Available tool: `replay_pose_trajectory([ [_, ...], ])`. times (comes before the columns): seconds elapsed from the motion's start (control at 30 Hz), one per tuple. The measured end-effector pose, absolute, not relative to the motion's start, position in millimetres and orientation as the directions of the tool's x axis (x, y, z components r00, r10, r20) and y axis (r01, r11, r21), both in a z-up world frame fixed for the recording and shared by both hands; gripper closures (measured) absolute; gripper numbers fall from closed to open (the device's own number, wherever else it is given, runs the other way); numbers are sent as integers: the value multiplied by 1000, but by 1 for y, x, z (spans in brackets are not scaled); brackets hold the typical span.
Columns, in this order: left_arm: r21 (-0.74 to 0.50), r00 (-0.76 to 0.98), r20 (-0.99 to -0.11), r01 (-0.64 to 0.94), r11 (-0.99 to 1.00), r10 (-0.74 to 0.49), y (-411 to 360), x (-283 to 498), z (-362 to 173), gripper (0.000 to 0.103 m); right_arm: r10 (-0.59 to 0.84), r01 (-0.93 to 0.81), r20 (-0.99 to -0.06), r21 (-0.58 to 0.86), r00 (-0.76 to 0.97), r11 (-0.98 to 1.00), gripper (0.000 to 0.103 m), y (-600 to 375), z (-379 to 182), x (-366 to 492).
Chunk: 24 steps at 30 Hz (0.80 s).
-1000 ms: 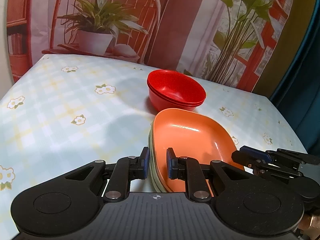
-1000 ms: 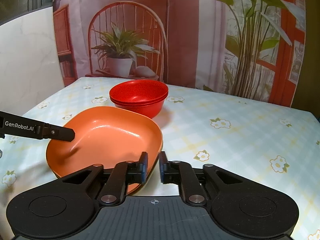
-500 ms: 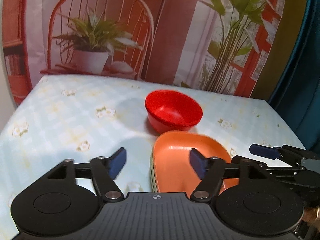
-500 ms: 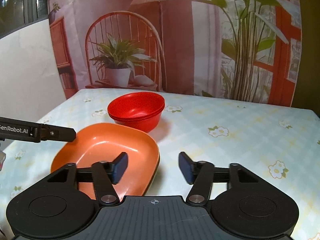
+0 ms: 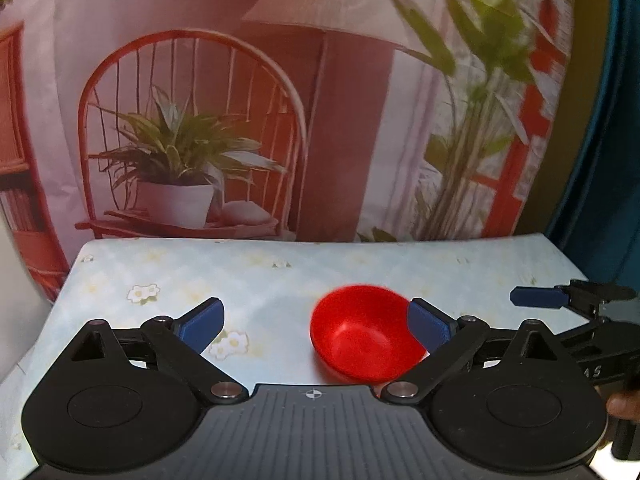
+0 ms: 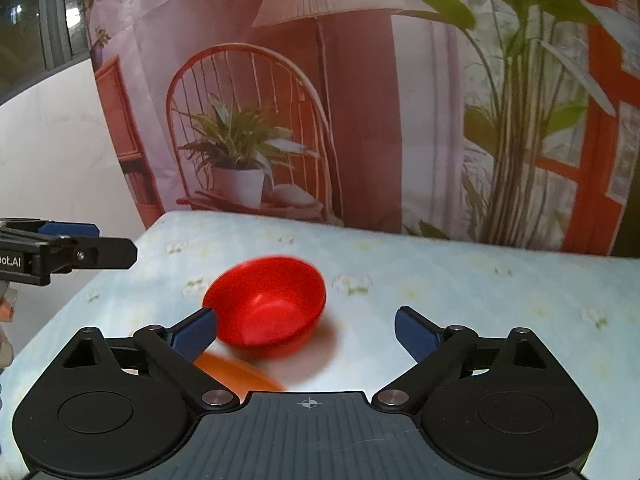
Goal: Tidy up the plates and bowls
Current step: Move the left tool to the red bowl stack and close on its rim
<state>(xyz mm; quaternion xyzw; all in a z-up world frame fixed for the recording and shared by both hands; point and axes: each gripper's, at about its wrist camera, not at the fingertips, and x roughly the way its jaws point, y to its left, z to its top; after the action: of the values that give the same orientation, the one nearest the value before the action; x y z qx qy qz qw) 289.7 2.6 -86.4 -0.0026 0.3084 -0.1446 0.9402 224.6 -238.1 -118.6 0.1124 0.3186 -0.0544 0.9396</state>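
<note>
The stacked red bowls (image 5: 362, 340) stand on the flowered tablecloth; they also show in the right wrist view (image 6: 270, 306). Only a blurred sliver of the orange plate (image 6: 240, 374) shows, just behind my right gripper's body; it is hidden in the left wrist view. My left gripper (image 5: 314, 326) is open wide and empty, raised above the table, with the bowls by its right finger. My right gripper (image 6: 306, 334) is open wide and empty, with the bowls by its left finger. Each gripper appears at the edge of the other's view.
The table (image 5: 360, 268) carries a pale blue flowered cloth and ends at a printed backdrop of a chair, a potted plant and a lamp. A dark teal curtain (image 5: 600, 160) hangs at the right. A white wall (image 6: 52, 152) is at the left.
Both grippers let go of the orange plate, opened wide and pulled back and up. The plate has dropped almost out of both views.
</note>
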Motion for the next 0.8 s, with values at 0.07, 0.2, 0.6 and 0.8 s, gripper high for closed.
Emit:
replay_pose_trajectory([
  [0.07, -119, 759, -587, 264, 957, -283, 2, 300, -92, 4, -37, 177, -608, 171, 793, 969, 9, -241, -119, 238],
  [0.2, -142, 723, -626, 262, 955, -292, -1, 316, -111, 5, -23, 167, -618, 176, 786, 970, 15, -245, -127, 261],
  [0.6, -206, 644, -693, 253, 945, -323, 0, 342, -153, 19, 22, 154, -695, 189, 718, 970, 29, -239, -165, 293],
  [0.8, -206, 629, -709, 245, 947, -317, -1, 345, -162, 28, 38, 160, -722, 204, 691, 966, 39, -240, -173, 295],
])
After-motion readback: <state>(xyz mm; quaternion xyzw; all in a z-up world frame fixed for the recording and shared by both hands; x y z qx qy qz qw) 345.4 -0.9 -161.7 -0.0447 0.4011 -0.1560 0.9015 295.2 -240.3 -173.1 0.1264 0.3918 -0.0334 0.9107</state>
